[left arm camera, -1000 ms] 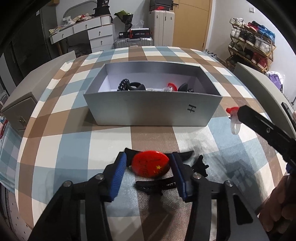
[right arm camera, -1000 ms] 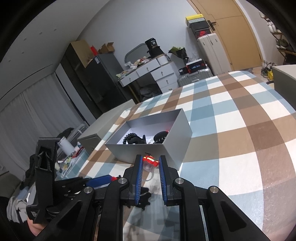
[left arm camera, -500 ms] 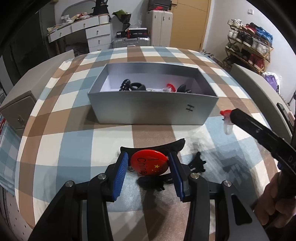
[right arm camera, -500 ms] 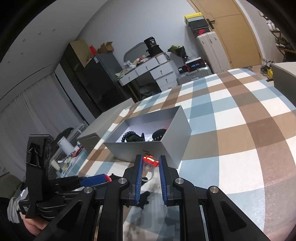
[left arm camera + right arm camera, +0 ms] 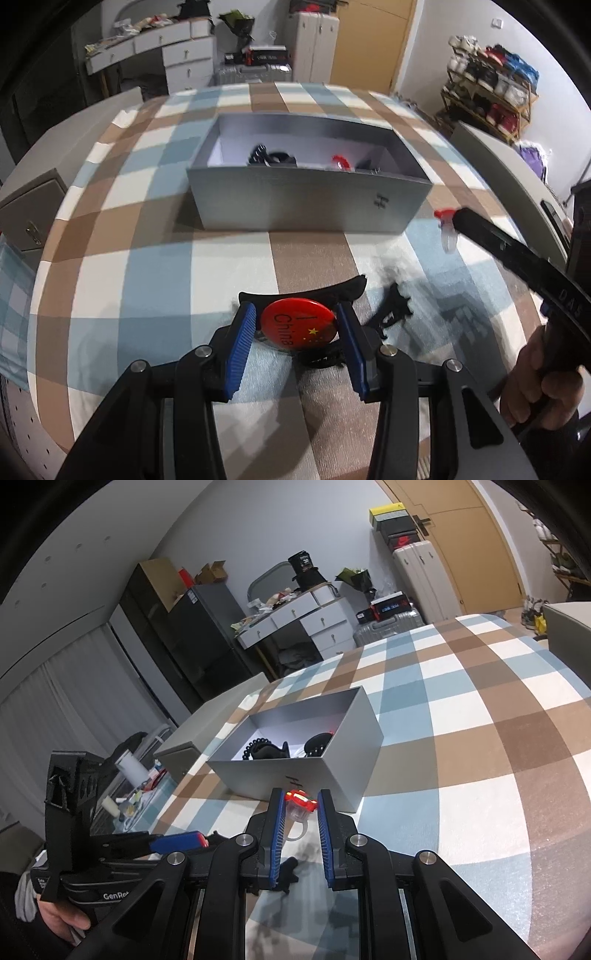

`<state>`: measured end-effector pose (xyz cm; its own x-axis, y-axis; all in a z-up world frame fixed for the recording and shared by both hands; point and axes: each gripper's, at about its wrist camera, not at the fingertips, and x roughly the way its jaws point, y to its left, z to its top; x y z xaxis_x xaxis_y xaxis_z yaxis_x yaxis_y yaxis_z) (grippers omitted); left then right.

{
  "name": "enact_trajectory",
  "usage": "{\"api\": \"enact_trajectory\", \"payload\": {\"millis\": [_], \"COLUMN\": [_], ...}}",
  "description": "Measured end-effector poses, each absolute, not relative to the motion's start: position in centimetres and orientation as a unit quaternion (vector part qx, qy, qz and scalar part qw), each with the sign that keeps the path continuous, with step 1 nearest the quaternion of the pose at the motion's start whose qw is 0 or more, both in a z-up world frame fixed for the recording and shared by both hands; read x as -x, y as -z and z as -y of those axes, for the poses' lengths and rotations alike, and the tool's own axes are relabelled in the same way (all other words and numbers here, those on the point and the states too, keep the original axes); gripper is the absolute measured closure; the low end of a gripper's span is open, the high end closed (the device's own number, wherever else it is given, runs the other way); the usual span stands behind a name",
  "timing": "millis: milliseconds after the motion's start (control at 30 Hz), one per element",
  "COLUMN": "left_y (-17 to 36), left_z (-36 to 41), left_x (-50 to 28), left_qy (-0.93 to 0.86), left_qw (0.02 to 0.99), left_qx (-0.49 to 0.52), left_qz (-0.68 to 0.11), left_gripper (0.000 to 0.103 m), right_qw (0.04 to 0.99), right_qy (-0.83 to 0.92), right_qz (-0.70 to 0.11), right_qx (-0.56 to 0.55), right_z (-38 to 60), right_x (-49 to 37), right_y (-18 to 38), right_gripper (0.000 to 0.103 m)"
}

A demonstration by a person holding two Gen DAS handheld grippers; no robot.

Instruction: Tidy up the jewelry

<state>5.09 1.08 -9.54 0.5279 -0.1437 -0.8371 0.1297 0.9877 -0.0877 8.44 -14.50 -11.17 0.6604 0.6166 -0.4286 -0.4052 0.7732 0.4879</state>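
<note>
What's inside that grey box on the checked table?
The grey box holds a black coiled hair tie, other black pieces and something red. Its near wall hides the rest of the floor.

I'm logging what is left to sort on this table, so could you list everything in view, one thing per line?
Red badge: one, red with "I China" lettering, between the left gripper's pads, above the cloth.
Toy ring: one, clear with a red top, pinched in the right gripper, just short of the box.
Grey box: one, silver-grey, open, mid-table.
Box contents: several, black and red pieces, too small to name.
Black hair clip: one, on the cloth right of the badge.
Black band: one, curved, behind the badge.
Checked tablecloth: one, blue, brown, white.
Left hand-held gripper: black, blue pads.
Right hand-held gripper: black, blue pads.
</note>
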Motion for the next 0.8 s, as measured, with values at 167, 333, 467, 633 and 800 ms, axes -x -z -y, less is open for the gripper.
{"api": "enact_trajectory", "payload": {"millis": [167, 333, 467, 633, 800], "left_y": [10.5, 10.6, 10.7, 10.7, 10.8], "left_z": [-1.4, -1.6, -1.3, -1.4, -1.7], "left_x": [-5.1, -4.7, -4.5, -4.7, -4.6], "left_qy": [0.074, 0.076, 0.079, 0.083, 0.078], "left_qw": [0.867, 0.864, 0.863, 0.861, 0.862], "left_qx": [0.013, 0.017, 0.006, 0.001, 0.010], "left_qz": [-0.493, -0.497, -0.499, -0.503, -0.501], "left_gripper": [0.063, 0.064, 0.067, 0.101, 0.101], "right_qw": [0.893, 0.892, 0.892, 0.892, 0.892], "right_qy": [-0.286, -0.286, -0.285, -0.286, -0.286], "right_qz": [-0.298, -0.300, -0.300, -0.300, -0.300], "right_qx": [-0.178, -0.181, -0.181, -0.181, -0.181], "right_z": [14.4, 14.5, 14.5, 14.6, 14.6], "right_x": [-8.3, -8.3, -8.2, -8.3, -8.3], "right_y": [11.2, 11.2, 11.2, 11.2, 11.2], "right_gripper": [0.086, 0.086, 0.086, 0.086, 0.086]}}
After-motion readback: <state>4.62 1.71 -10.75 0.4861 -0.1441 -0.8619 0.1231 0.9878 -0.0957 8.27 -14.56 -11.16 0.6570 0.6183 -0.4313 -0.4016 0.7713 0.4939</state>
